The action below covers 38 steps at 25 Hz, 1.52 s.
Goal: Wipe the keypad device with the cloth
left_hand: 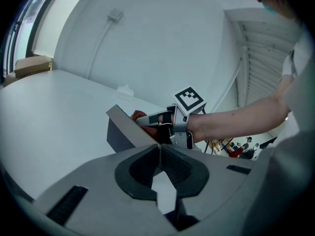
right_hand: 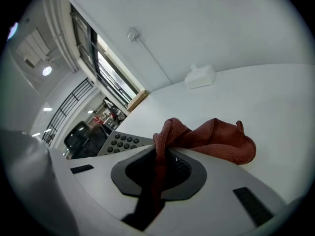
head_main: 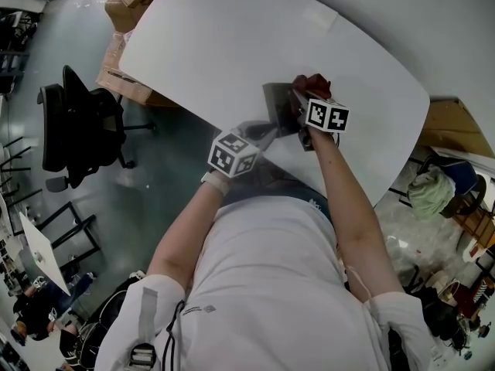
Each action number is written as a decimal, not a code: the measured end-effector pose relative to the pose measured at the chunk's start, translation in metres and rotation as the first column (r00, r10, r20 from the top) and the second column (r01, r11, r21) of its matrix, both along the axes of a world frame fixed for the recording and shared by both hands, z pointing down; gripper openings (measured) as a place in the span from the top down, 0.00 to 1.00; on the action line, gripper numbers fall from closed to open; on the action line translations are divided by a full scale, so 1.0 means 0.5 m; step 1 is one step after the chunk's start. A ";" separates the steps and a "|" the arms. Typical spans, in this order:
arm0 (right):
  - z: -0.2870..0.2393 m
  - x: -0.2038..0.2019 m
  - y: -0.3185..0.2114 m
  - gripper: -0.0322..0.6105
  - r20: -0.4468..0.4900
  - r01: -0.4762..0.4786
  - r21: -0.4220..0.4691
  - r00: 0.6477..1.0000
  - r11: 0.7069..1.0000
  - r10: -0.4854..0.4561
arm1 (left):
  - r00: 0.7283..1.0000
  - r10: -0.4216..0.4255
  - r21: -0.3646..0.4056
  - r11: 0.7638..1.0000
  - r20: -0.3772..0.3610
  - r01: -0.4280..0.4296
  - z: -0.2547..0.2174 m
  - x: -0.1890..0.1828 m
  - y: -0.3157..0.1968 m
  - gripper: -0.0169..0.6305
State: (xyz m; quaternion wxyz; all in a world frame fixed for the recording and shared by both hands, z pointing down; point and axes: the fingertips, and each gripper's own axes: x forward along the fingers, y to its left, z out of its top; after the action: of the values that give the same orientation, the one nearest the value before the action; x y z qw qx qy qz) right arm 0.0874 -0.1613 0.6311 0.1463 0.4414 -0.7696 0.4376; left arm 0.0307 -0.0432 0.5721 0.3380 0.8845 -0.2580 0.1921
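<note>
A grey keypad device [head_main: 277, 103] lies near the front edge of the white table [head_main: 232, 45]. In the left gripper view it [left_hand: 125, 127] stands tilted, one edge running into my left gripper [left_hand: 158, 149], whose jaws are shut on it. My left gripper [head_main: 267, 130] reaches it from the table's edge. A dark red cloth [right_hand: 216, 139] is pinched in my right gripper [right_hand: 160, 154] and spills forward onto the table just right of the device's round keys [right_hand: 120, 142]. From above, the cloth [head_main: 313, 83] bunches ahead of my right gripper [head_main: 300, 103].
A small white box [right_hand: 199, 76] sits far back on the table by the wall. A black office chair [head_main: 77, 126] and cardboard boxes [head_main: 128, 6] stand on the floor at the left. Bags and clutter [head_main: 433, 192] crowd the floor at the right.
</note>
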 end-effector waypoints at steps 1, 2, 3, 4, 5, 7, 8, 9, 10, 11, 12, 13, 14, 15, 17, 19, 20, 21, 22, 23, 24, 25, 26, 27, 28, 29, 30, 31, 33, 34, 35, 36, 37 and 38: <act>0.000 0.002 -0.001 0.87 0.004 -0.001 -0.002 1.000 1.000 0.001 | 1.000 0.000 0.000 1.000 -0.001 0.000 0.000 -0.001 0.000 0.95; 0.000 0.003 -0.001 0.87 0.010 -0.002 -0.006 1.000 1.000 0.002 | 1.000 -0.001 0.000 1.000 -0.001 0.001 -0.001 -0.001 0.001 0.95; 0.000 0.004 -0.002 0.87 0.017 -0.004 -0.011 1.000 1.000 0.005 | 1.000 -0.001 0.000 1.000 -0.002 0.001 -0.002 -0.001 0.001 0.95; 0.001 0.006 -0.002 0.87 0.022 -0.009 -0.017 1.000 1.000 0.009 | 1.000 -0.001 0.001 1.000 -0.002 0.001 -0.003 0.000 0.001 0.95; 0.000 0.007 -0.003 0.87 0.026 -0.013 -0.021 1.000 1.000 0.013 | 1.000 -0.001 0.002 1.000 -0.002 0.001 -0.003 0.000 0.001 0.95; -0.006 0.006 -0.003 0.87 0.038 -0.014 -0.029 0.999 0.999 0.015 | 1.000 -0.001 0.003 1.000 -0.001 0.001 -0.004 -0.001 0.001 0.95; -0.012 0.002 -0.003 0.87 0.051 -0.012 -0.030 0.999 0.999 0.014 | 1.000 0.000 0.003 1.000 -0.001 0.000 -0.004 -0.001 0.001 0.95; -0.022 -0.003 -0.004 0.87 0.070 -0.009 -0.026 0.998 1.000 0.011 | 1.000 -0.001 0.004 1.000 -0.002 0.001 -0.003 -0.001 0.001 0.95; -0.035 -0.011 -0.007 0.87 0.089 -0.005 -0.016 0.996 1.000 0.007 | 1.000 -0.001 0.004 1.000 -0.002 0.001 -0.002 -0.001 0.001 0.95; -0.050 -0.022 -0.011 0.87 0.107 0.001 0.000 0.994 1.000 -0.001 | 1.000 -0.002 0.005 1.000 -0.003 0.002 -0.002 0.000 0.001 0.95; -0.066 -0.035 -0.015 0.87 0.121 0.012 0.019 0.993 1.000 -0.014 | 1.000 -0.002 0.005 1.000 -0.003 0.003 -0.001 0.001 0.001 0.95; -0.081 -0.051 -0.020 0.87 0.132 0.028 0.038 0.991 0.999 -0.033 | 1.000 -0.002 0.006 1.000 -0.001 0.002 -0.001 0.002 0.000 0.95; -0.095 -0.068 -0.024 0.87 0.138 0.048 0.055 0.989 0.997 -0.056 | 1.000 -0.001 0.007 1.000 0.000 0.001 0.000 0.002 -0.001 0.95; -0.106 -0.086 -0.026 0.87 0.143 0.071 0.069 0.986 0.995 -0.080 | 1.000 0.001 0.008 1.000 0.001 -0.001 0.000 0.003 -0.002 0.95; -0.124 -0.119 -0.027 0.87 0.146 0.119 0.093 0.980 0.989 -0.132 | 1.000 0.004 0.008 1.000 0.002 -0.004 -0.001 0.004 -0.002 0.95; -0.138 -0.144 -0.025 0.87 0.122 0.173 0.117 0.975 0.978 -0.187 | 1.000 0.004 0.009 1.000 0.003 -0.004 -0.003 0.004 -0.001 0.95; -0.140 -0.151 -0.023 0.87 0.099 0.198 0.124 0.972 0.972 -0.211 | 1.000 0.003 0.009 1.000 0.003 -0.003 -0.004 0.005 -0.001 0.95; -0.137 -0.155 -0.023 0.87 0.076 0.218 0.127 0.971 0.968 -0.228 | 1.000 0.003 0.009 1.000 0.002 -0.003 -0.004 0.005 -0.001 0.95; -0.132 -0.155 -0.024 0.87 0.061 0.225 0.123 0.970 0.966 -0.234 | 1.000 0.002 0.009 1.000 0.001 -0.002 -0.004 0.006 -0.001 0.95; -0.125 -0.151 -0.028 0.87 0.061 0.217 0.115 0.972 0.969 -0.225 | 1.000 0.002 0.009 1.000 0.000 -0.002 -0.003 0.006 -0.001 0.95; -0.118 -0.145 -0.033 0.87 0.073 0.199 0.100 0.976 0.975 -0.207 | 1.000 0.002 0.009 1.000 -0.001 -0.002 -0.002 0.005 -0.001 0.95; -0.111 -0.139 -0.037 0.87 0.088 0.178 0.083 0.979 0.980 -0.186 | 1.000 0.003 0.009 1.000 -0.003 -0.003 -0.001 0.005 -0.001 0.95; -0.101 -0.134 -0.040 0.87 0.100 0.162 0.066 0.981 0.985 -0.168 | 1.000 0.002 0.009 1.000 -0.004 -0.002 0.000 0.003 -0.001 0.95; -0.093 -0.129 -0.042 0.87 0.104 0.151 0.055 0.982 0.987 -0.156 | 1.000 0.002 0.009 1.000 -0.005 -0.002 0.001 0.002 0.000 0.95; -0.089 -0.123 -0.045 0.87 0.099 0.145 0.051 0.984 0.988 -0.149 | 1.000 0.001 0.008 1.000 -0.006 -0.001 0.002 0.001 0.000 0.95; -0.086 -0.117 -0.049 0.87 0.089 0.141 0.052 0.985 0.989 -0.145 | 1.000 0.001 0.006 1.000 -0.007 -0.001 0.002 0.000 0.000 0.95; -0.082 -0.111 -0.052 0.87 0.080 0.138 0.053 0.987 0.989 -0.142 | 1.000 0.001 0.006 1.000 -0.008 -0.001 0.002 0.000 0.000 0.95; -0.077 -0.104 -0.054 0.87 0.070 0.132 0.050 0.988 0.990 -0.136 | 1.000 0.002 0.005 1.000 -0.008 -0.002 0.002 0.001 0.000 0.95; -0.059 -0.086 -0.057 0.87 0.049 0.117 0.038 0.992 0.992 -0.119 | 1.000 0.004 0.005 1.000 -0.010 -0.004 0.002 0.002 0.000 0.95; -0.049 -0.076 -0.058 0.87 0.037 0.110 0.028 0.993 0.994 -0.111 | 1.000 0.006 0.004 1.000 -0.011 -0.006 0.002 0.003 0.001 0.95; -0.037 -0.066 -0.058 0.87 0.022 0.105 0.016 0.994 0.994 -0.105 | 1.000 0.009 0.003 1.000 -0.011 -0.009 0.002 0.004 0.002 0.95; -0.025 -0.056 -0.056 0.87 0.002 0.103 0.004 0.995 0.995 -0.103 | 1.000 0.012 0.003 1.000 -0.011 -0.012 0.001 0.005 0.003 0.95; -0.013 -0.044 -0.054 0.87 -0.019 0.101 -0.006 0.995 0.995 -0.101 | 1.000 0.015 0.005 1.000 -0.009 -0.015 0.000 0.007 0.006 0.95; -0.002 -0.032 -0.050 0.87 -0.039 0.096 -0.014 0.995 0.995 -0.096 | 1.000 0.017 0.011 1.000 -0.006 -0.017 -0.002 0.009 0.009 0.95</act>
State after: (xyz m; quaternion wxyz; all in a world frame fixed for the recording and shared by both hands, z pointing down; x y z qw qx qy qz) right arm 0.0714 -0.1864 0.6299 0.1851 0.4115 -0.7841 0.4260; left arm 0.0351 -0.0388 0.5712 0.3325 0.8890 -0.2503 0.1908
